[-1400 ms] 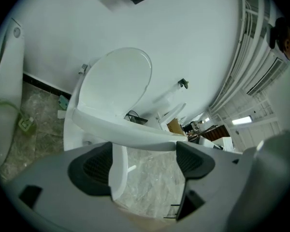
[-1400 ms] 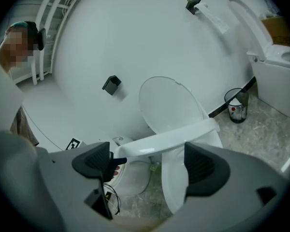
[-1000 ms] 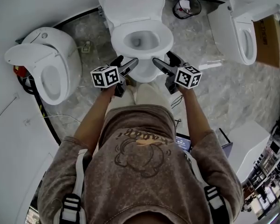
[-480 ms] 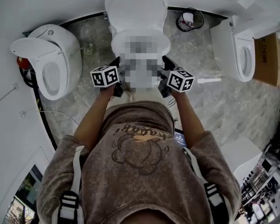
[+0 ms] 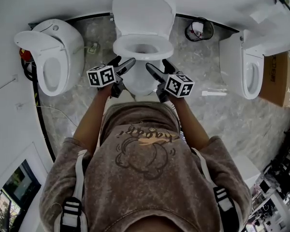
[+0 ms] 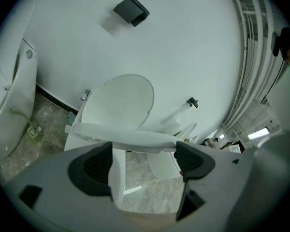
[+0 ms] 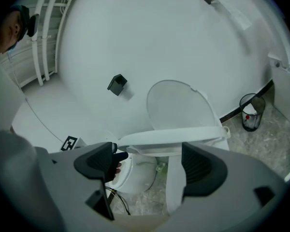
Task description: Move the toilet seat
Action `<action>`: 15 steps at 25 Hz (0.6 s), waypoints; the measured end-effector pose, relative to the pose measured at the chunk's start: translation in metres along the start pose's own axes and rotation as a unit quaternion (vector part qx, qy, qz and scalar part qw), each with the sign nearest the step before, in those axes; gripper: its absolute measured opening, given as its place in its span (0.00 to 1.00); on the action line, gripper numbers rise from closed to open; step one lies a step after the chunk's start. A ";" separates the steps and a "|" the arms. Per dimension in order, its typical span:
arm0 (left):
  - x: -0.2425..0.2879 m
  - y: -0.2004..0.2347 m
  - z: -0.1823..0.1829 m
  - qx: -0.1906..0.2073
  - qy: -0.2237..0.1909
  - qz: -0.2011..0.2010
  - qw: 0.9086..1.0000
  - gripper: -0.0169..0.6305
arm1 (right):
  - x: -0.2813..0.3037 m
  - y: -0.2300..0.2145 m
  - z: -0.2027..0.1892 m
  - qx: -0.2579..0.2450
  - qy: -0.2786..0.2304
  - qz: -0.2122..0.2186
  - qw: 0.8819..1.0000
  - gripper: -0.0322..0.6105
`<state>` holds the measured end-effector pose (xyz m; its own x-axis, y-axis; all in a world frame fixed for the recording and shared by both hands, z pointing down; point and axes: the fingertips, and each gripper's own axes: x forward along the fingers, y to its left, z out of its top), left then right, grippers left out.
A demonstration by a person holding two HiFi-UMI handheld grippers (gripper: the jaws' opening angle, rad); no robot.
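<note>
- The left gripper [image 5: 122, 64] and right gripper [image 5: 158, 67] hung side by side, each with its jaws wide apart and nothing pressed between the pads.
- The toilet seat [image 5: 120, 47] lay flat on the bowl [image 5: 140, 81], just beyond both grippers' tips.
- Its lid [image 5: 144, 11] stood upright against the wall [image 5: 63, 1].

This is looking like a sanitary-ware showroom or test room, not a home bathroom: a white ceramic toilet with its lid raised [image 5: 143, 13] is standing between a rounded white toilet on the left [image 5: 67, 38] and a third white toilet on the right [image 5: 230, 52], all lining a curved white wall [image 5: 63, 1] on a grey marble-patterned floor [image 5: 222, 111], while a brown cardboard box [image 5: 278, 79] and a black wire bin [image 5: 199, 30] are sitting nearby
</note>
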<state>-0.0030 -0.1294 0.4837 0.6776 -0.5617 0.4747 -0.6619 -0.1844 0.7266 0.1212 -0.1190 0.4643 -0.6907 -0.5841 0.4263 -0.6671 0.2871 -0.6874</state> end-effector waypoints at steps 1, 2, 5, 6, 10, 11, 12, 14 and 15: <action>0.001 0.000 0.002 0.000 -0.002 -0.001 1.000 0.66 | 0.001 0.000 0.003 0.006 -0.002 0.003 1.000 0.74; 0.001 0.001 0.005 0.000 -0.004 -0.001 1.000 0.66 | 0.001 0.000 0.005 0.011 -0.003 0.005 1.000 0.74; 0.002 0.001 0.011 -0.004 -0.010 0.000 1.000 0.66 | 0.005 0.001 0.010 0.021 -0.003 0.004 1.000 0.74; 0.002 0.001 0.013 -0.006 -0.012 -0.001 1.000 0.66 | 0.007 0.001 0.012 0.025 -0.003 0.002 1.000 0.74; 0.006 0.000 0.024 -0.012 -0.017 -0.003 1.000 0.66 | 0.013 0.000 0.022 0.030 -0.014 -0.009 0.999 0.74; 0.007 0.000 0.026 -0.013 -0.018 -0.003 1.000 0.66 | 0.015 -0.001 0.024 0.031 -0.015 -0.011 0.999 0.74; 0.007 0.000 0.027 -0.015 -0.018 -0.002 1.000 0.66 | 0.016 -0.001 0.026 0.032 -0.017 -0.013 0.999 0.74; 0.009 0.001 0.031 -0.013 -0.016 0.001 1.000 0.66 | 0.019 -0.003 0.031 0.035 -0.021 -0.018 0.999 0.73; 0.010 0.001 0.032 -0.009 -0.013 0.002 1.000 0.66 | 0.020 -0.003 0.034 0.036 -0.024 -0.020 0.999 0.73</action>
<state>-0.0073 -0.1615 0.4735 0.6658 -0.5838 0.4646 -0.6589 -0.1679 0.7332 0.1190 -0.1577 0.4553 -0.6483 -0.6301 0.4276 -0.6714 0.2081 -0.7113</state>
